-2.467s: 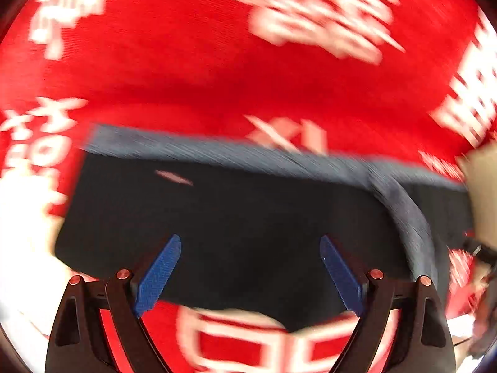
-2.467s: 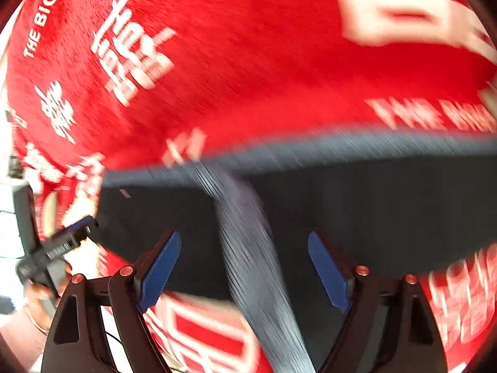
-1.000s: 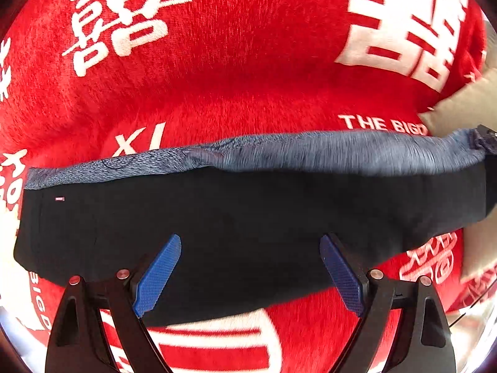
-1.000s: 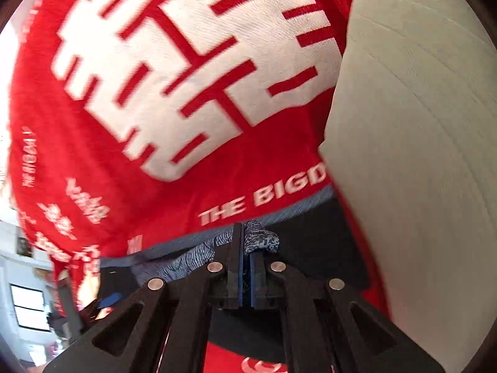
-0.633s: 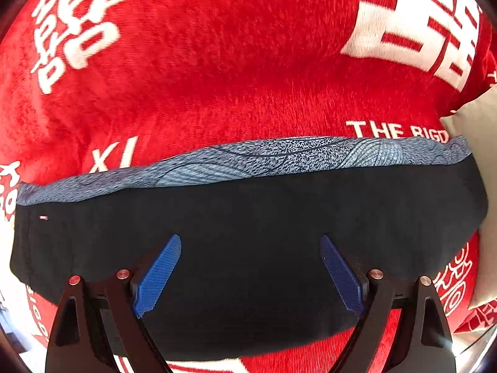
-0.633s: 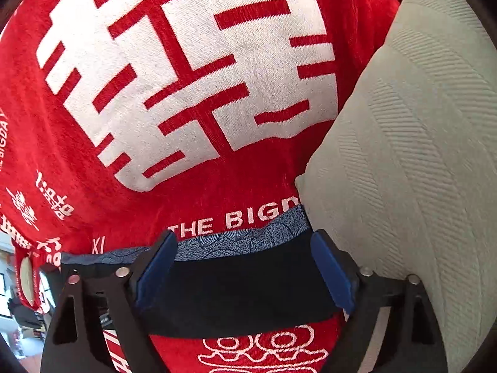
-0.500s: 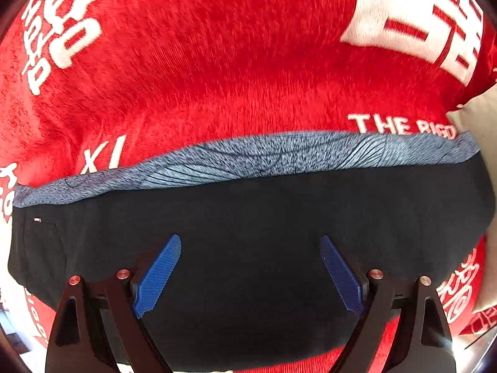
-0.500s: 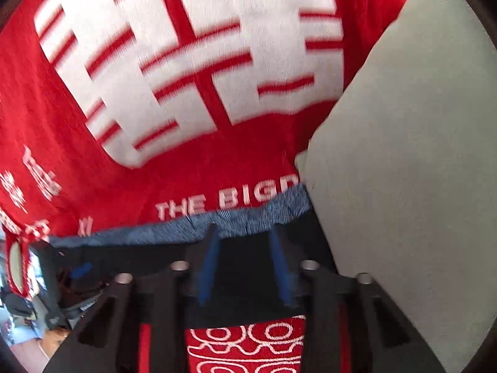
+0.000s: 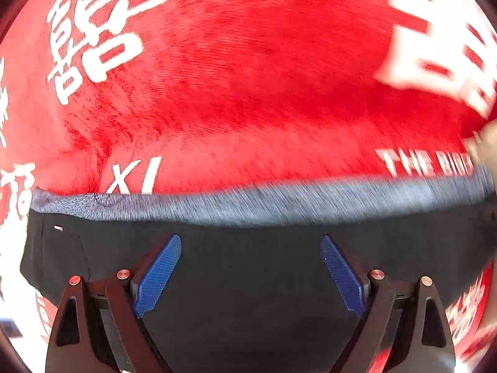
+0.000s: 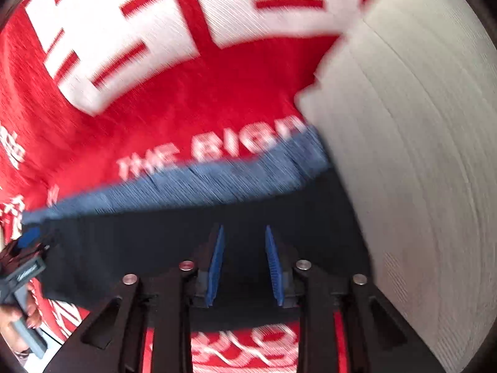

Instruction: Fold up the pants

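Note:
The black pants [image 9: 248,267] lie flat in a wide band on the red blanket [image 9: 248,77], with a blue-grey waistband [image 9: 279,208] along the far edge. My left gripper [image 9: 250,267] is wide open above the black cloth, holding nothing. In the right wrist view the same pants [image 10: 155,242] run left from a grey pillow [image 10: 413,155], waistband [image 10: 217,183] on the far side. My right gripper [image 10: 243,264] hangs over the right end of the pants, its blue pads a narrow gap apart, nothing between them.
The red blanket [image 10: 155,108] carries large white characters and lettering. The grey pillow lies against the right end of the pants. The other hand-held gripper [image 10: 21,267] and the person's hand show at the left edge of the right wrist view.
My right gripper let go of the waistband end, opened wide, then narrowed again over the black cloth. The pants now lie spread flat. My left gripper stayed open and shifted a little.

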